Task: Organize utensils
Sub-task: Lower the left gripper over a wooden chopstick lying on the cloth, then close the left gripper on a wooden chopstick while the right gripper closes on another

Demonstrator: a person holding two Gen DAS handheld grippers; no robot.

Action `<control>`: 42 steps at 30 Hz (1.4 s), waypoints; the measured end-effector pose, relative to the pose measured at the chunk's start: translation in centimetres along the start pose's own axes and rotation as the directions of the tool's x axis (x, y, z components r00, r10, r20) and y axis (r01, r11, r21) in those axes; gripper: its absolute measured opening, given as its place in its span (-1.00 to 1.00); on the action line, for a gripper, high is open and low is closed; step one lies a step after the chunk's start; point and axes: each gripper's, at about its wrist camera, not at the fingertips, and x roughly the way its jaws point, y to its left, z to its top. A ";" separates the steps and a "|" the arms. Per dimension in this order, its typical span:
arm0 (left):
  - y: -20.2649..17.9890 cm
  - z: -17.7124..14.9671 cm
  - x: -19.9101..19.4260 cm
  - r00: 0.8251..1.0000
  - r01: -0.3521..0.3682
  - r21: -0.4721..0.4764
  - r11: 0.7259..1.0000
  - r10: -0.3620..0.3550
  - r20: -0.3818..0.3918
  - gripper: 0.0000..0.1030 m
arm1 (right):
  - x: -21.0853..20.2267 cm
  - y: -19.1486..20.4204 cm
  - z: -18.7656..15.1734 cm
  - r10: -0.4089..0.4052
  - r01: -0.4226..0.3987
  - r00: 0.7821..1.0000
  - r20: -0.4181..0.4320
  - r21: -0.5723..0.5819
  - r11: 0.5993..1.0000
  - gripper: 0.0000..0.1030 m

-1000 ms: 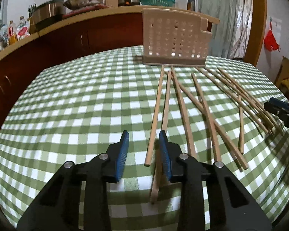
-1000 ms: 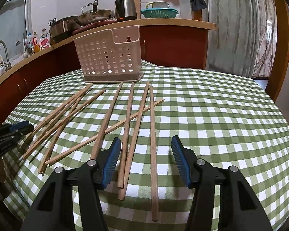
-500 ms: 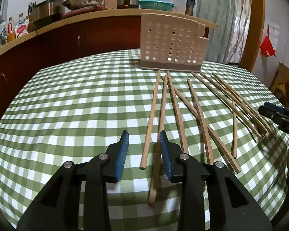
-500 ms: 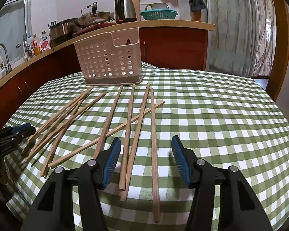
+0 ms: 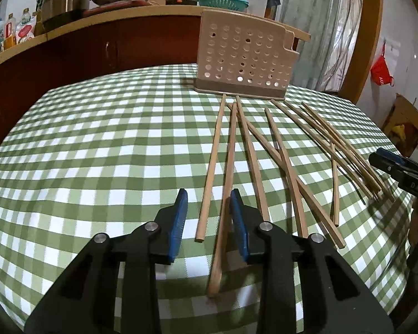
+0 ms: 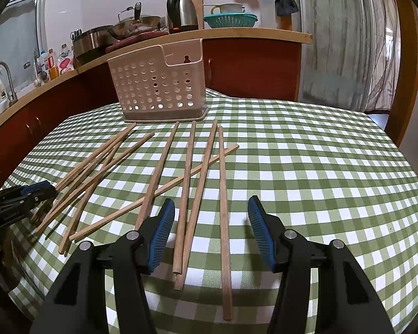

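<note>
Several wooden chopsticks [image 5: 228,161] lie fanned out on the green checked tablecloth [image 5: 97,153], pointing toward a beige perforated basket [image 5: 245,55] that stands upright at the far side. My left gripper [image 5: 207,194] is open over the near ends of two chopsticks, and its pads touch neither. In the right wrist view the same chopsticks [image 6: 186,183] and basket [image 6: 158,83] show. My right gripper [image 6: 211,200] hangs open, jaws wide, above three chopstick ends. Each gripper appears at the edge of the other's view: the right gripper [image 5: 390,167] and the left gripper [image 6: 28,192].
A wooden counter [image 5: 97,19] with pots, a kettle [image 6: 181,14] and bottles runs behind the round table. A wooden chair [image 5: 409,128] stands beyond the table's right edge. The cloth [image 6: 320,181] right of the chopsticks is bare.
The left wrist view has swung a little, so the chopsticks and basket sit slightly further left in it. Both jaws keep the same gap and no chopstick has moved.
</note>
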 end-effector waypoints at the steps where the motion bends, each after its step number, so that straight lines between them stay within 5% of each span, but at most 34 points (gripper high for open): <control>1: 0.0 0.0 -0.3 1.000 0.001 -0.002 1.000 -0.001 0.009 -0.39 | 0.0 0.0 0.0 0.000 0.000 1.000 0.000 0.000 1.000 0.06; 17: -1.0 -0.2 0.4 1.000 -0.026 0.045 0.999 0.027 -0.017 -0.37 | -0.1 0.2 -0.1 0.003 -0.003 1.000 0.000 -0.005 1.000 0.06; 30: -0.5 -0.4 0.1 0.999 -0.049 0.024 0.999 0.049 -0.009 -0.73 | -0.1 -0.4 -1.0 0.014 -0.014 1.000 -0.016 -0.017 1.000 0.05; 42: -1.0 -0.9 -0.5 0.999 -0.035 0.025 0.999 0.035 -0.020 -0.77 | -0.7 -0.6 -1.7 0.020 -0.020 1.000 -0.005 -0.040 0.999 0.05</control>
